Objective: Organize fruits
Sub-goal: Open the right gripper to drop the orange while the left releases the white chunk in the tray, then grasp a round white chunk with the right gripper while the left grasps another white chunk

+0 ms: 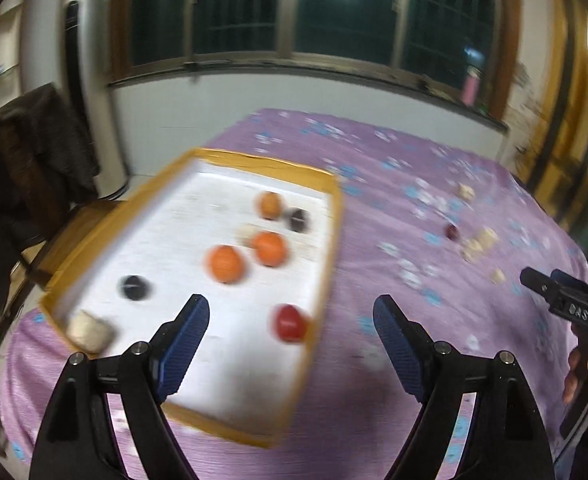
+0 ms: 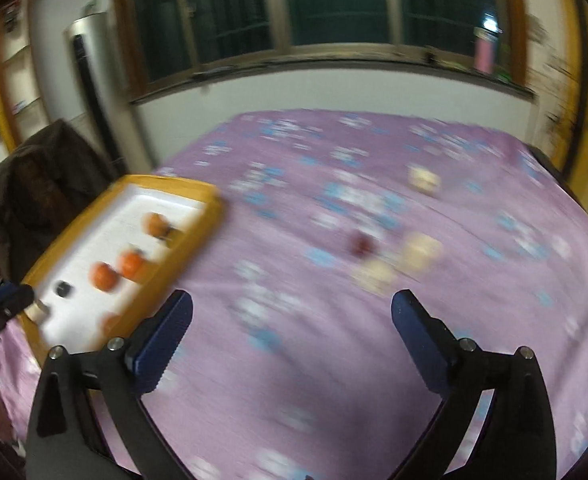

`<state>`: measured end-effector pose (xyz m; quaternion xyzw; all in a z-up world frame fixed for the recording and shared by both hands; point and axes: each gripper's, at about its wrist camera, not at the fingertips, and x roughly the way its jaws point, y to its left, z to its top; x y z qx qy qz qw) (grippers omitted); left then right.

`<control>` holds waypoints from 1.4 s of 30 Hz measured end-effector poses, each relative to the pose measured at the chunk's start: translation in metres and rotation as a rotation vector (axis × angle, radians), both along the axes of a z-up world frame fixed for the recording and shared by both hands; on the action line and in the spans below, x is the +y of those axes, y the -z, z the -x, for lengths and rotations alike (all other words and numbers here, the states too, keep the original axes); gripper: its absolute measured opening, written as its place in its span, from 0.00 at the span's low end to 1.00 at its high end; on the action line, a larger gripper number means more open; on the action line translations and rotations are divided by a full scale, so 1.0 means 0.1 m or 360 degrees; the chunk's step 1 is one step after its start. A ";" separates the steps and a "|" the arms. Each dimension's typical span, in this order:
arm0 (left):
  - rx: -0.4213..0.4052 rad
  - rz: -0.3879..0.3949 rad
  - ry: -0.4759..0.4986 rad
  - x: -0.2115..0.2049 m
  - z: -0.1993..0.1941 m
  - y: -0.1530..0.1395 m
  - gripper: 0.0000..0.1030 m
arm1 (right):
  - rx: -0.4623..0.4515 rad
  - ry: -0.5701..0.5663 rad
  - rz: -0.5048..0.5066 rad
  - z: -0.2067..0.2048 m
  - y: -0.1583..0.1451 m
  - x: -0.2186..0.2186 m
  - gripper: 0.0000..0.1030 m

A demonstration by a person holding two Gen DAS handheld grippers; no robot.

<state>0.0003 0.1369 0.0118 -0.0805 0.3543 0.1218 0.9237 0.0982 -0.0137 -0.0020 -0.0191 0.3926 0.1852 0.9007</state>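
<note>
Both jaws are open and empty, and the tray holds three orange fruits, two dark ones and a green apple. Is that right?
One detail is off: no green apple. The left wrist view shows a red fruit near the tray's right edge. The three orange fruits and two dark ones are there, and the left gripper and right gripper are open and empty.

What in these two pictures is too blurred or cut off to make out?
- Pale pieces on the cloth, right wrist view: motion blur hides what they are.
- Right gripper, left wrist view: cut off by the frame edge.
- Red fruit in the tray, right wrist view: half behind the tray wall.
</note>
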 end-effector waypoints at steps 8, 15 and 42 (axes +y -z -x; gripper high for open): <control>0.0073 -0.0060 0.0159 -0.47 -0.30 0.10 0.82 | 0.0115 0.0166 0.0060 -0.21 0.26 -0.69 0.83; 0.0102 -0.0052 0.0169 -0.54 -0.49 0.18 0.82 | 0.0180 0.0072 0.0104 -0.42 0.48 -0.55 0.65; 0.0181 -0.0107 0.0469 -1.61 -1.85 0.59 0.46 | 0.0038 0.0144 -0.0177 -0.47 0.22 -1.00 0.21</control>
